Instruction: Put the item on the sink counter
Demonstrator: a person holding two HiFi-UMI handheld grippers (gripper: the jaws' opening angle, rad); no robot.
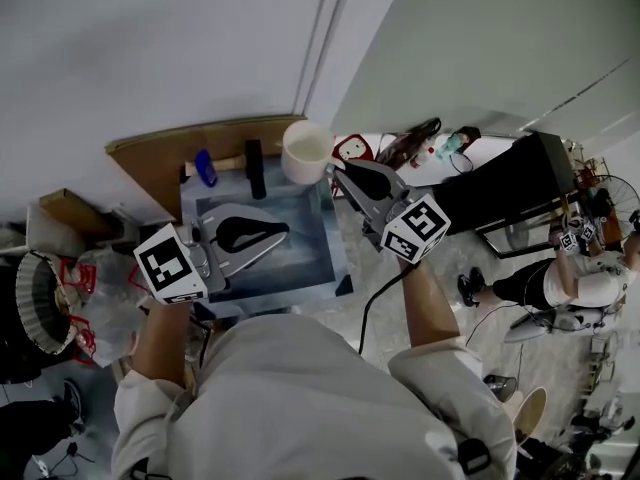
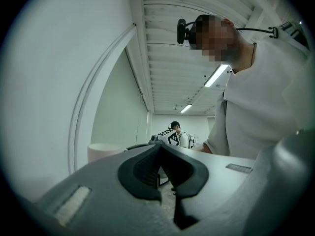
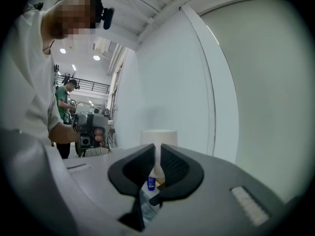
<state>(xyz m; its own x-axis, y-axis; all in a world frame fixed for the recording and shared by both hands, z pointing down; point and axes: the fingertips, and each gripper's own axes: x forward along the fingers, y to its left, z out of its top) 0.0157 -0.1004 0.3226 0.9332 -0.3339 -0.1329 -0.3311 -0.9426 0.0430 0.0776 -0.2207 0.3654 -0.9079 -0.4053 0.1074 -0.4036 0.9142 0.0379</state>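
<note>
I saw the room bright and even under ceiling strip lights (image 2: 216,75), which glared white in the left gripper view, and shadows on the far wall (image 1: 150,48) were faint. Both gripper views were fisheye, bent and black at the edges, with the left gripper (image 2: 160,154) and right gripper (image 3: 157,154) blurred up close. The white cup (image 1: 305,151) in the right gripper's jaws looked nearly blown out.

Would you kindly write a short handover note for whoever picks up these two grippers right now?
Left gripper: shut, empty, over the sink.
Right gripper: shut on the wall of the white cup, at the sink's far right corner.
Done: cup gripped.
Left: I can't tell whether the cup is resting yet. Set it on the counter near the blue bottle, then release.
</note>
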